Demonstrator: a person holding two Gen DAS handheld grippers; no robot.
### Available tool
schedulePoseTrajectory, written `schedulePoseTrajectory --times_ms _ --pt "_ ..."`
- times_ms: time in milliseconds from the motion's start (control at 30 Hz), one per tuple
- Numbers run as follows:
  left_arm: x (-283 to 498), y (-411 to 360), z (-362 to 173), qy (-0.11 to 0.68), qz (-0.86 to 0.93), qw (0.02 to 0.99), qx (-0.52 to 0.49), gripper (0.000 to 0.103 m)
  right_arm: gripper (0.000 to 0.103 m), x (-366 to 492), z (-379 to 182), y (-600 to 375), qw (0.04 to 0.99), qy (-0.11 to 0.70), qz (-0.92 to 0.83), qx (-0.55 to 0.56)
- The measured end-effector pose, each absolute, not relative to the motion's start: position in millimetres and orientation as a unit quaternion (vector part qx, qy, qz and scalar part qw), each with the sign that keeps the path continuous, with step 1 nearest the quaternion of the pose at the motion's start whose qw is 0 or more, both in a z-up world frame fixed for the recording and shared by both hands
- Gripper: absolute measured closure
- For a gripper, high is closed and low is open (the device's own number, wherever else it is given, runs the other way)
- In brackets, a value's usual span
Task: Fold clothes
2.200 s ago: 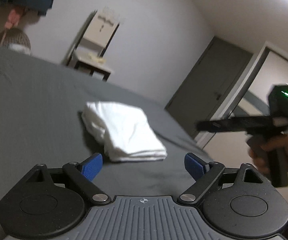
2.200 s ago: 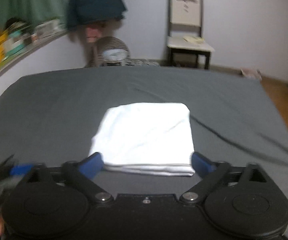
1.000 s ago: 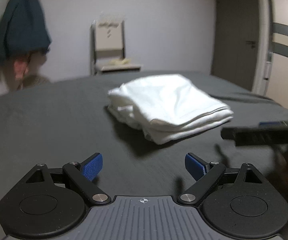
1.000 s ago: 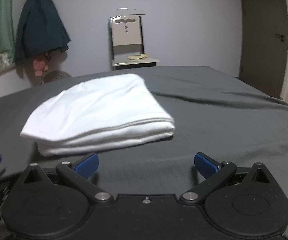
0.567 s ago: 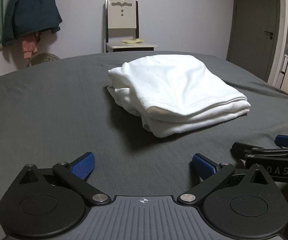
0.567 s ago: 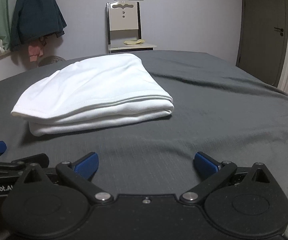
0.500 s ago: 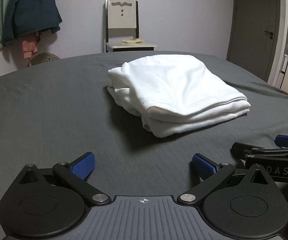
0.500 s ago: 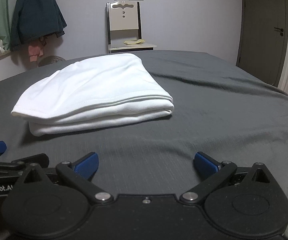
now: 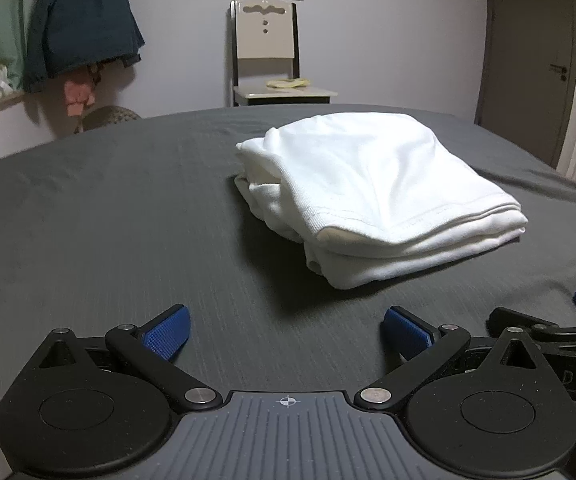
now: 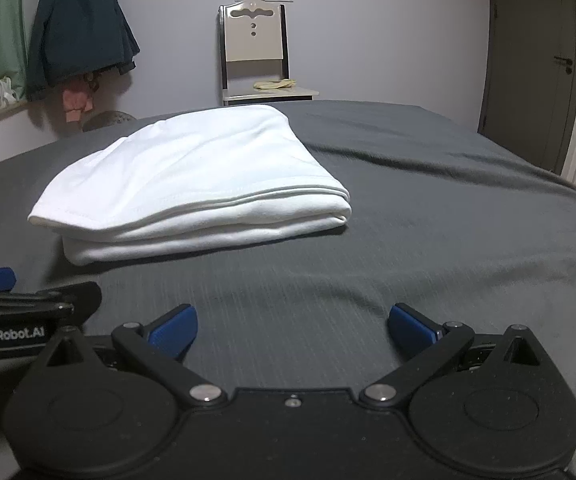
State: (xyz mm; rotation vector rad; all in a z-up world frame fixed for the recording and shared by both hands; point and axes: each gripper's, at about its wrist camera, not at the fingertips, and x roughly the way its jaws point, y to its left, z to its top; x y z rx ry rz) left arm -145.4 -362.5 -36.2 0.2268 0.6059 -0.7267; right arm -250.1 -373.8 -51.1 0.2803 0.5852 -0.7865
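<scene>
A white garment (image 9: 376, 188) (image 10: 200, 176) lies folded into a thick rectangle on the dark grey bed sheet (image 9: 108, 220) (image 10: 448, 220). My left gripper (image 9: 286, 330) rests low on the sheet a short way in front of the garment's near left corner, open, with nothing between its blue pads. My right gripper (image 10: 292, 328) sits beside it, in front of the garment's near right corner, also open and empty. Each gripper shows at the edge of the other's view: the right gripper (image 9: 548, 324) and the left gripper (image 10: 16, 300).
A cream chair (image 9: 266, 64) (image 10: 254, 56) stands against the far wall beyond the bed. A dark jacket (image 9: 80, 28) (image 10: 80, 28) hangs at the left above a shelf. A grey door (image 9: 528, 60) (image 10: 528, 60) is at the right.
Both grippers came down from above the garment to rest low on the sheet in front of it. Over the last half second nothing has moved.
</scene>
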Motion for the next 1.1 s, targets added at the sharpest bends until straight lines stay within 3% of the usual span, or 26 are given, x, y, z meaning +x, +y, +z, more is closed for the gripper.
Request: schedulePoseTrajectory --times_ms 1100 --pt "-146.4 -363.4 -37.5 0.292 -0.350 0.884 0.105 0.000 0.000 -248.8 -49.6 -376.9 0.874 0.283 -0.372 0.131"
